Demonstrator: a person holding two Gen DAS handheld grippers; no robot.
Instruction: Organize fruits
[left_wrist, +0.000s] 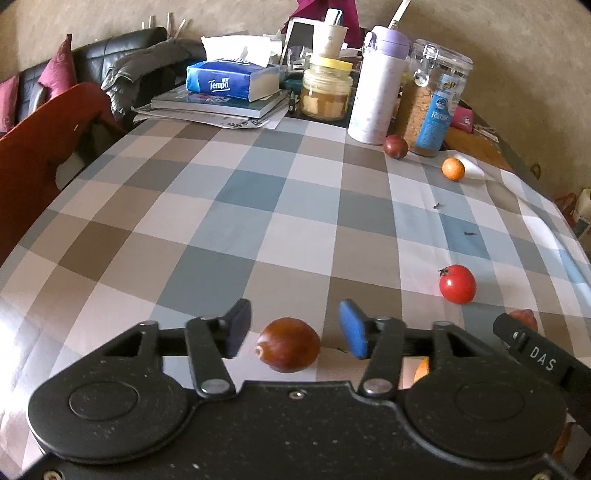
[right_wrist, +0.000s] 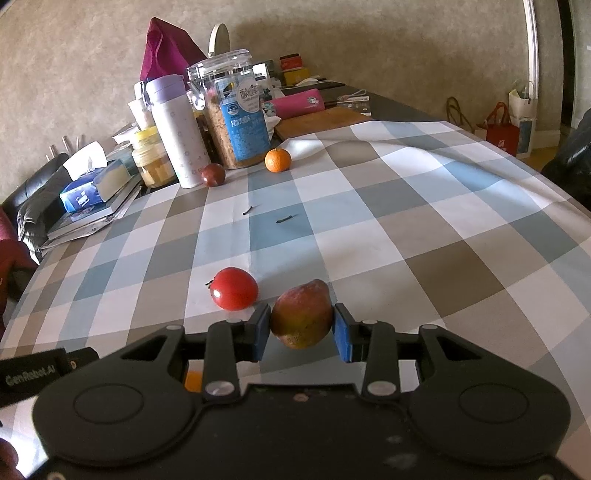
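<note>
The right gripper clamps a reddish-yellow pear between its blue pads over the checked tablecloth. A red tomato lies at ten o'clock from the pear; a mandarin and a dark plum sit far off towards twelve.

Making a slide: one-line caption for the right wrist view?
Right gripper shut on a red-green fruit beside a tomato on the checked tablecloth.
</note>
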